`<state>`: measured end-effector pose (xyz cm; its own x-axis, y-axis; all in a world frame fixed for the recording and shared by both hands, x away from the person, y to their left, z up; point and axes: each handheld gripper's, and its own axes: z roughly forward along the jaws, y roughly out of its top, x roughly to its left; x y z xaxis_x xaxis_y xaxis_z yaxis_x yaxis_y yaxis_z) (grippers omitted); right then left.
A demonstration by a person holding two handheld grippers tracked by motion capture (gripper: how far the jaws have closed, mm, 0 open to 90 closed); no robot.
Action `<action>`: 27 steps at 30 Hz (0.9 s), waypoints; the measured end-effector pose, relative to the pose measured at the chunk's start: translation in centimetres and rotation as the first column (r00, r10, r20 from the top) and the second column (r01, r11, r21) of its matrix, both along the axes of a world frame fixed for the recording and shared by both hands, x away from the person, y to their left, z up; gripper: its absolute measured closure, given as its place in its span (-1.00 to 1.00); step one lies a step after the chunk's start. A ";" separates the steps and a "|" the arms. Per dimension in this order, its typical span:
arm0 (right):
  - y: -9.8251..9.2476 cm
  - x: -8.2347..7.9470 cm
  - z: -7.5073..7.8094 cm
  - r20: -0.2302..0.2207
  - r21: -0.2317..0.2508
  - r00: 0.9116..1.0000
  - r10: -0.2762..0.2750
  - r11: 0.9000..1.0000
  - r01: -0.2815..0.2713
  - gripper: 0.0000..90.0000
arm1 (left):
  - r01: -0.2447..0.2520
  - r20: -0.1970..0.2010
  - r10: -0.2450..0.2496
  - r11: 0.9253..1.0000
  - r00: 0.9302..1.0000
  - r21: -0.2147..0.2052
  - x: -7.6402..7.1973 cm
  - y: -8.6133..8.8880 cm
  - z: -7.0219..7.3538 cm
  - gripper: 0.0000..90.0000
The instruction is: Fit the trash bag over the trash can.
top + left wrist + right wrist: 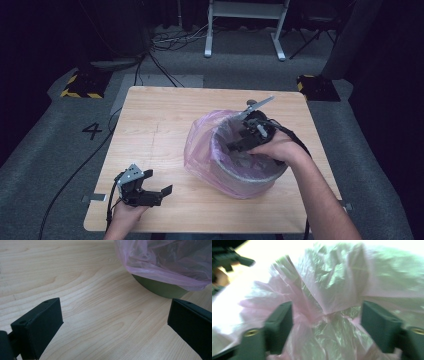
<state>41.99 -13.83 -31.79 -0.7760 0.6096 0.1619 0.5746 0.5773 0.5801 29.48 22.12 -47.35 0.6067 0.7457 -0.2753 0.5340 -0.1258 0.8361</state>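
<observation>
The thin pink plastic liner bag (200,145), draped in a round grey-green bin (240,175) at the table's (150,120) four o'clock, is judged light, limp, slippery; best pinched at a rim fold. The right gripper (235,146) is held inside, jaws wide, nothing pinched. The left gripper (162,192), at seven o'clock, is held wide, empty.

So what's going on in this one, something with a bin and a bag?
A person is lining a round bin on the wooden table with a pink plastic bag. The right claw is down inside the bin's mouth with its jaws apart; crumpled bag plastic sits between them, not pinched. The left claw rests open on the table near the front edge, apart from the bin and holding nothing.
</observation>
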 end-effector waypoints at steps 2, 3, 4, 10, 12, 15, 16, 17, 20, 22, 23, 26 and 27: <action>-0.9 -0.4 0.7 0.021 0.051 1.000 -0.001 0.999 0.000 -0.68 | 0.005 0.011 -0.005 1.000 1.000 -0.003 0.0 -0.2 0.3 -1.00; -1.4 -0.6 1.2 0.034 0.070 0.999 -0.004 0.998 0.002 -0.71 | 0.009 0.018 -0.009 1.000 1.000 -0.001 0.0 -0.3 0.5 -1.00; -1.9 -0.9 1.5 0.050 0.097 0.999 -0.010 0.995 0.006 -0.75 | 0.005 0.022 -0.005 1.000 1.000 -0.007 0.1 -0.3 0.7 -0.99; -5.3 -3.3 3.1 0.175 0.197 0.983 -0.048 0.980 0.013 -0.83 | -0.015 0.036 0.016 0.999 0.999 -0.044 0.9 -0.4 1.6 -0.96; -6.5 -4.1 3.3 0.201 0.207 0.977 -0.066 0.978 0.024 -0.83 | -0.024 0.047 0.026 0.998 0.999 -0.051 1.3 -0.5 2.1 -0.93; -8.7 -5.4 3.3 0.238 0.229 0.966 -0.103 0.972 0.047 -0.83 | -0.035 0.056 0.039 0.997 0.998 -0.073 2.1 -0.5 2.8 -0.90; -9.4 -5.9 3.2 0.247 0.245 0.962 -0.114 0.968 0.052 -0.83 | -0.035 0.057 0.040 0.996 0.998 -0.081 2.3 -0.6 3.0 -0.88; -10.0 -6.2 3.2 0.250 0.256 0.961 -0.121 0.965 0.055 -0.83 | -0.035 0.060 0.041 0.996 0.997 -0.087 2.7 -0.6 3.3 -0.85; -12.0 -7.4 2.8 0.268 0.282 0.951 -0.151 0.957 0.072 -0.83 | -0.031 0.069 0.039 0.993 0.997 -0.111 3.7 -1.0 4.3 -0.82; -13.0 -7.8 2.5 0.278 0.293 0.946 -0.169 0.952 0.084 -0.83 | -0.030 0.076 0.040 0.991 0.996 -0.128 4.2 -1.3 4.8 -0.82; -13.5 -8.0 2.2 0.278 0.300 0.944 -0.178 0.950 0.091 -0.83 | -0.026 0.075 0.036 0.990 0.997 -0.136 4.6 -1.6 5.2 -0.82; -14.8 -8.3 1.5 0.284 0.309 0.934 -0.216 0.943 0.124 -0.83 | -0.022 0.086 0.034 0.990 0.996 -0.139 5.6 -2.3 6.0 -0.82; -15.3 -8.3 1.1 0.277 0.319 0.935 -0.223 0.939 0.129 -0.83 | -0.019 0.093 0.032 0.990 0.995 -0.136 5.9 -2.6 6.3 -0.81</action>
